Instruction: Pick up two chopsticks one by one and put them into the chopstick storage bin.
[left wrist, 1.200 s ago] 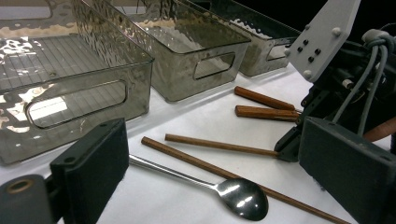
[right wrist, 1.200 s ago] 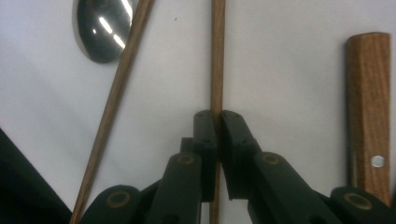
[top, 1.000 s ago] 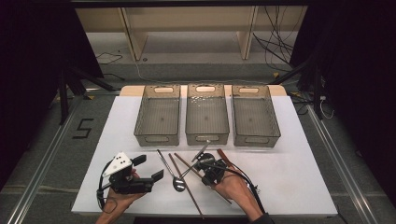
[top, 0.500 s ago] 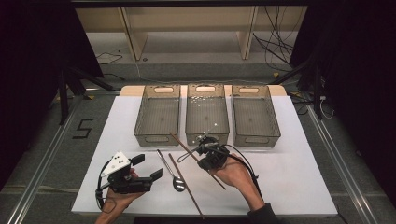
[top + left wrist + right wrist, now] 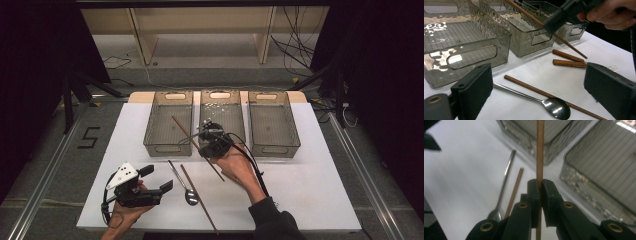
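Chopstick [image 5: 540, 150] clamped in right hand-held gripper [image 5: 540, 186] above bins.

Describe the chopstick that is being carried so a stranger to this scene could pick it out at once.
Start at the row of three grey bins at the far side of the white table. Over the gap between the left and middle bins, the right gripper is shut on a brown chopstick. Unlike the other chopstick lying flat beside the spoon, this one is lifted and slanted.

**Chopstick lifted over the bins**

A slim brown wooden chopstick [image 5: 197, 147] hangs clear of the table, slanted, its far end above the left bin [image 5: 168, 122], its near end out in front of the bins. A pinch grips it mid-length.
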### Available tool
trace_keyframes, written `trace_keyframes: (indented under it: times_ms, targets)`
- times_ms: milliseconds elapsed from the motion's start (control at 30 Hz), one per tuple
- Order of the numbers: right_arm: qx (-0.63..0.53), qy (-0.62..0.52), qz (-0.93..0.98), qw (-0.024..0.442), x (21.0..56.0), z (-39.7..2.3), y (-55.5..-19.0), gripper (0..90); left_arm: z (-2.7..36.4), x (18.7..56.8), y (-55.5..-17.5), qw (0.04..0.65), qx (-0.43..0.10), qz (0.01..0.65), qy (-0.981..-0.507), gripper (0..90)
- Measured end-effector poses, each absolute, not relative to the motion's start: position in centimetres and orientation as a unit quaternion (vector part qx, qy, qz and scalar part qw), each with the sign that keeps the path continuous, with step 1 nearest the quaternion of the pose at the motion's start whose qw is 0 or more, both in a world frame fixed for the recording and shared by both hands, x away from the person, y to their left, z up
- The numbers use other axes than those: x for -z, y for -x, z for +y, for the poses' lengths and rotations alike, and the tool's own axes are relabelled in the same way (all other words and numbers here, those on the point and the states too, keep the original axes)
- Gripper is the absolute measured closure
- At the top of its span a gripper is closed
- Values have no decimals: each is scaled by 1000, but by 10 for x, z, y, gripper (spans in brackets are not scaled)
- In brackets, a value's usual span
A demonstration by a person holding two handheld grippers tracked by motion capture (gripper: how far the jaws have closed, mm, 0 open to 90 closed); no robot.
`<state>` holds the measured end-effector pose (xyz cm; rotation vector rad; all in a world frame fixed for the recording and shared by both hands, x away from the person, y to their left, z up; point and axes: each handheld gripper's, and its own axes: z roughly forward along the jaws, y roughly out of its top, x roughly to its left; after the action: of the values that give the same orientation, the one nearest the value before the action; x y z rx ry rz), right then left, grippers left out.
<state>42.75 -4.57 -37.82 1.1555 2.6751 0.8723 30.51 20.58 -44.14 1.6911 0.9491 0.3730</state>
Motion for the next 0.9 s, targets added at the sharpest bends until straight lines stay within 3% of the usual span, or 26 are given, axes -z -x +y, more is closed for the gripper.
trace_keyframes:
  times_ms: [900]
  targets:
    - [-344, -427, 835, 43, 349, 0, -505, 855, 210, 440, -305, 555, -163, 402, -710, 80]
